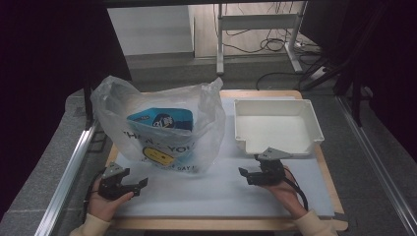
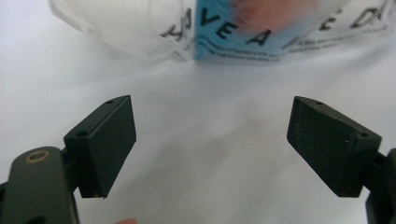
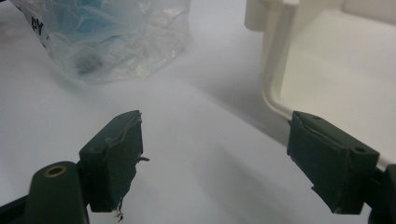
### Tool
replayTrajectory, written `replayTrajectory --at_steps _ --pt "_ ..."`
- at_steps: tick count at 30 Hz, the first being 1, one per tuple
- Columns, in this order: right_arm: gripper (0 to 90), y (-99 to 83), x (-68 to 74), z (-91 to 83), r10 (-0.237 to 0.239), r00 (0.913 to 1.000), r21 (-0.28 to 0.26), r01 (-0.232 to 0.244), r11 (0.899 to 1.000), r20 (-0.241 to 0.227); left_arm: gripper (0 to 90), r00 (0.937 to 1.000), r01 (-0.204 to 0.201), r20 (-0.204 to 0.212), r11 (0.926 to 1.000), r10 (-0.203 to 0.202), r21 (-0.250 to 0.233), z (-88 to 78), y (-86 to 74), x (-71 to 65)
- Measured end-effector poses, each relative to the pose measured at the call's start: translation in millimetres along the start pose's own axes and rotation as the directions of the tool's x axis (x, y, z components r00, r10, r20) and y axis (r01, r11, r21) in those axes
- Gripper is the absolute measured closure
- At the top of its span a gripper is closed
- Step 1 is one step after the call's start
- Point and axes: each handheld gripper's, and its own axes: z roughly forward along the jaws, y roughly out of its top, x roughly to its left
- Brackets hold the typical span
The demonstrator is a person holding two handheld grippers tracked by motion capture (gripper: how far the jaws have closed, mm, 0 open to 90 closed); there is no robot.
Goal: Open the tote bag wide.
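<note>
The high view looks forward and down over the whole table [image 1: 226, 196]. Both gripper views sit low and close above it, facing the plastic bag [image 2: 140, 23] at 12 o'clock, which all three share; the right gripper view also catches the white tray [image 3: 299, 70] toward 2 o'clock.

A wooden table [image 1: 334, 184] carries a white mat [image 1: 216, 191], apparently foam, bearing a plastic bag [image 1: 162, 128] and white tray [image 1: 278, 125].

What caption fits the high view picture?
Two open black grippers, left gripper and right gripper, wait before a clear plastic bag and white tray.
</note>
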Motion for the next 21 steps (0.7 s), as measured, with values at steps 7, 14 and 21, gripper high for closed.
replayTrajectory --at_steps 7,14,21 --pt "18.7 -3.2 -1.2 -3.6 -0.009 1.0000 -0.012 0.009 1.000 0.003 16.9 1.0000 0.007 -0.004 0.9998 -0.007 -0.016 -9.0 -2.5 -2.1" --pt "19.0 -4.0 6.2 -4.1 -0.013 0.9998 -0.006 0.013 1.000 0.013 16.0 0.9999 -0.001 0.011 0.9996 0.001 -0.027 -12.4 -4.1 -5.1" --pt "19.6 -3.8 2.8 -3.8 0.016 0.9999 -0.035 -0.016 0.999 0.000 16.8 0.9997 -0.004 0.025 0.9994 0.005 -0.033 -13.8 -4.8 -3.3"
